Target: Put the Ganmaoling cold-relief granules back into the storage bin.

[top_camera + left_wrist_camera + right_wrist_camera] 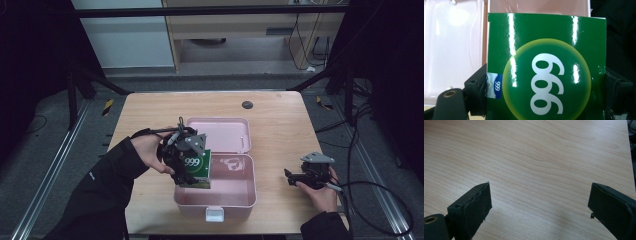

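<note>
Green carton (197,169), marked "999": gripped by the left claw (186,165) on both sides, held upright over the left end of the open pink box (240,200). Box: on the wooden counter (280,120), lid (225,134) laid back. Right claw (291,177): jaws spread wide, holding nothing, low over the counter right of the box.

A light wooden table (280,115) carries an open pink box (235,192)
</note>
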`<action>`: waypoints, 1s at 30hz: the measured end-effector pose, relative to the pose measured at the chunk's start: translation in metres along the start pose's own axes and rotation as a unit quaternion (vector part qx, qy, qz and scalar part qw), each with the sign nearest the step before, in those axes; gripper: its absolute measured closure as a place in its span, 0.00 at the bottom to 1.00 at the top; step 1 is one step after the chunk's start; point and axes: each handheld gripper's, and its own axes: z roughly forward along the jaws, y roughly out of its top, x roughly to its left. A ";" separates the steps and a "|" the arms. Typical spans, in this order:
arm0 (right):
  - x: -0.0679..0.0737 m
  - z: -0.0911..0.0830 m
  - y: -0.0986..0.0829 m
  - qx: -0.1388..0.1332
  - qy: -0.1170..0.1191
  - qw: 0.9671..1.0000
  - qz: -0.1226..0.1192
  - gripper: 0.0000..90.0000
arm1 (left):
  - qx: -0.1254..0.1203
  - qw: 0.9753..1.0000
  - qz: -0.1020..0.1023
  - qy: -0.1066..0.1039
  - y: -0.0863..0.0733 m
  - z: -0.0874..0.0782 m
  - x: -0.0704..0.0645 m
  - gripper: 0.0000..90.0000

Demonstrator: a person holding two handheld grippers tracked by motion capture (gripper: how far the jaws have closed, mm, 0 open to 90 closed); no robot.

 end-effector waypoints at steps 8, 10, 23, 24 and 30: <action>0.000 0.001 0.000 0.002 0.000 1.000 -0.001 0.06 | 0.006 1.000 -0.003 -0.003 0.000 0.015 0.004 0.16; 0.000 0.001 -0.001 0.002 0.000 1.000 -0.002 0.06 | 0.009 1.000 -0.003 -0.007 -0.001 0.018 0.004 0.16; 0.001 0.002 -0.001 0.005 0.001 1.000 -0.002 0.06 | 0.015 1.000 -0.013 -0.014 -0.013 0.045 0.007 0.16; 0.001 0.002 -0.001 0.004 0.001 1.000 -0.004 0.06 | 0.017 1.000 -0.014 -0.015 -0.013 0.046 0.007 0.16; 0.001 0.002 -0.001 0.004 0.001 1.000 -0.005 0.06 | 0.024 0.999 -0.015 -0.018 -0.016 0.057 0.007 0.16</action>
